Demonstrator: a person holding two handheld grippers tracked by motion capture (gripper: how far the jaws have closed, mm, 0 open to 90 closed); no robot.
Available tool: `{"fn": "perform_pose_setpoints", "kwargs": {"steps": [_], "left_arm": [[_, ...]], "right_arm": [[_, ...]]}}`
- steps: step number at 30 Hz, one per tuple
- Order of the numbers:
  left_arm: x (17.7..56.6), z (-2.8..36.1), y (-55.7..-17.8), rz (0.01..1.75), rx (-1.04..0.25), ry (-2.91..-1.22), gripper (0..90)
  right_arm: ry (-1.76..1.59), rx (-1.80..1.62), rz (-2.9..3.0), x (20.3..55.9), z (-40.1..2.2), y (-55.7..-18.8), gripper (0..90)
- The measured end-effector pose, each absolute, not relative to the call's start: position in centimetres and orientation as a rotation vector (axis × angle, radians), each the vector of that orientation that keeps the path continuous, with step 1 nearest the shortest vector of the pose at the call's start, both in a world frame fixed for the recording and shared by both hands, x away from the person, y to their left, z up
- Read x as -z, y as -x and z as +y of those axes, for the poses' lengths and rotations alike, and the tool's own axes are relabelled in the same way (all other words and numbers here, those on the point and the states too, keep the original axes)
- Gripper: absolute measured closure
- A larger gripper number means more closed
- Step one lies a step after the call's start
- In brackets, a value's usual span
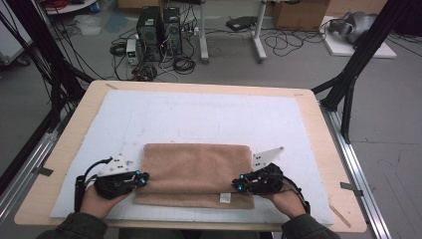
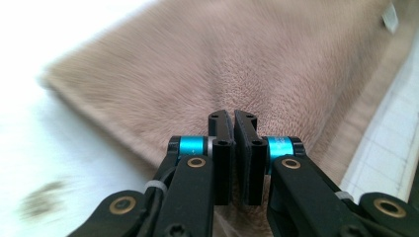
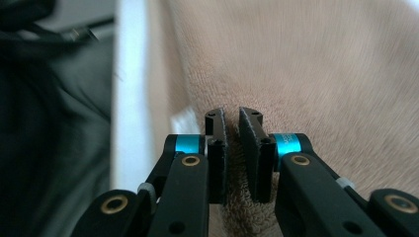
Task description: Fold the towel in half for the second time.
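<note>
High view showed one folded tan terry-cloth towel (image 1: 195,172) lying near the desk's front edge, on the white gridded mat (image 1: 199,117) that covered the light wooden desk (image 1: 318,149). The left gripper (image 1: 143,179) sat at the towel's left edge and the right gripper (image 1: 238,186) at its right edge. Both pairs of jaws were closed to a narrow slit; whether cloth was pinched between them could not be told. The towel looked light, soft and floppy, unlikely to slip or break, and best taken at its corners or side edges. Counted: one towel, one small white label (image 1: 225,198), two grippers.
</note>
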State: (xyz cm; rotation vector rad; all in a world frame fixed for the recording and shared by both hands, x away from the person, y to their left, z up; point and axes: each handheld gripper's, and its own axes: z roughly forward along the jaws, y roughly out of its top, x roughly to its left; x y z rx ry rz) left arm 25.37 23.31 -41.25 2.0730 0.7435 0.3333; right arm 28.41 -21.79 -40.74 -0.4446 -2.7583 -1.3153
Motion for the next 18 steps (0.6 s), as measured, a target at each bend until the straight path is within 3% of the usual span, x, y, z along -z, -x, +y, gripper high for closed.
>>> {"fn": "perform_pose_setpoints", "kwargs": {"steps": [3,5,8,12,14,16,18], "left_arm": [[40.9,23.8,-25.0,0.742,-0.323,-2.067,84.1],[41.3,23.6,-24.6,0.732,-0.286,-2.069,68.7],[42.3,23.3,-24.0,0.723,-0.257,-2.087,65.2],[43.7,22.7,-23.6,0.71,-0.252,-2.125,71.1],[43.7,22.4,-23.4,0.69,-0.275,-2.128,84.9],[43.5,22.2,-23.2,0.683,-0.285,-2.128,86.6],[42.7,22.5,-22.9,0.673,-0.289,-2.1,86.8]], "right_arm": [[0.364,1.315,-2.722,40.2,-21.1,-27.5,79.7],[0.38,1.278,-2.768,40.4,-21.0,-27.4,72.6],[0.475,1.315,-2.77,41.0,-21.8,-27.7,68.8],[0.493,1.19,-2.794,42.6,-22.1,-27.6,67.1],[0.484,1.202,-2.785,43.3,-22.4,-27.5,77.5],[0.47,1.214,-2.758,43.4,-22.6,-27.6,84.6],[0.459,1.215,-2.755,42.7,-22.8,-27.7,86.0]]}}
